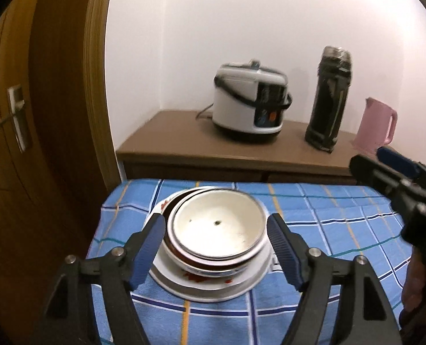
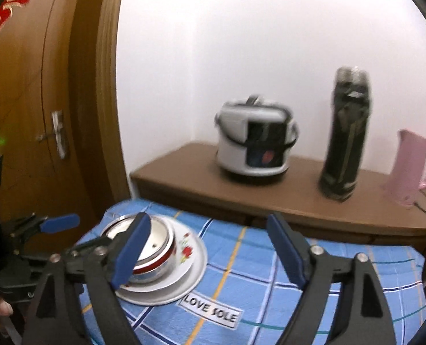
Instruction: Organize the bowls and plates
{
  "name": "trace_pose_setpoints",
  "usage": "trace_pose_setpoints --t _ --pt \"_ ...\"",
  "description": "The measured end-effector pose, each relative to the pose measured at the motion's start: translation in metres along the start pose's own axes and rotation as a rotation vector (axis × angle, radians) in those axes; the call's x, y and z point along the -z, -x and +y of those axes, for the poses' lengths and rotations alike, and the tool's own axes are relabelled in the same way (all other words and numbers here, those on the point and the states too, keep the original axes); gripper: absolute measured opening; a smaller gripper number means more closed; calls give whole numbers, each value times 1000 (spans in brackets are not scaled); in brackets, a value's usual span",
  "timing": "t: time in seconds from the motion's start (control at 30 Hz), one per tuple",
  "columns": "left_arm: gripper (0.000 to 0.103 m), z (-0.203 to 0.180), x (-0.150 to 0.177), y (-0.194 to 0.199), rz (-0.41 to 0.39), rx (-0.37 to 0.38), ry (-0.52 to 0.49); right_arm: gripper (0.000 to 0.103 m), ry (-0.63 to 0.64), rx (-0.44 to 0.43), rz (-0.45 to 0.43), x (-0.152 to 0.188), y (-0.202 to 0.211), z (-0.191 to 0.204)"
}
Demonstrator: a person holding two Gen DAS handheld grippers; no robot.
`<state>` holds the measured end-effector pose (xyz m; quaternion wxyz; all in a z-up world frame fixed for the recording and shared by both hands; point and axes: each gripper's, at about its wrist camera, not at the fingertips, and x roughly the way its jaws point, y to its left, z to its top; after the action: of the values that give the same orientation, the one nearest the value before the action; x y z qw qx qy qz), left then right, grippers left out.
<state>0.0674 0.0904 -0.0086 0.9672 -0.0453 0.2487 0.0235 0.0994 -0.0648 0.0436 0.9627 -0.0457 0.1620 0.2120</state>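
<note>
Stack: nested bowls sit inside one another on a white floral plate, lower centre of the left wrist view, on the blue checked cloth.
Top bowl: it looks metal-rimmed and sits off-centre in the red-banded bowl below, so the pile leans toward the upper right of the frame.
Left hand-held gripper: jaws spread wide, one blue pad on each side of the bowls, not visibly touching them.
Right hand-held gripper: jaws wide and holding nothing, pointed at bare cloth to the right of the plate.
Risk, slip: if the left pads close on the smooth rim of only the top bowl, it may tilt or skid out, since the bowls are nested loosely.
Risk, drag: squeezing the lower bowl could pull the plate along the cloth and toward the near edge.
Risk, clash: both tools are close together; the right one could knock the stack.
Left wrist view only: the bowl's pale interior with dark specks, and red smears on the plate.
Right wrist view only: the plate's flower print, the "LOVE SOLE" label, and the counter with the rice cooker seen lower.
</note>
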Motion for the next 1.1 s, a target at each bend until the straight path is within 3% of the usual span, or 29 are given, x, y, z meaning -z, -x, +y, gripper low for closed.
trace_pose_setpoints --t 0.4,1.1 --pt "77 -40 -7 40 -101 30 -23 95 -31 74 -28 14 56 -34" --pt "80 -79 -5 54 -87 87 -42 99 -73 104 -76 23 105 -61"
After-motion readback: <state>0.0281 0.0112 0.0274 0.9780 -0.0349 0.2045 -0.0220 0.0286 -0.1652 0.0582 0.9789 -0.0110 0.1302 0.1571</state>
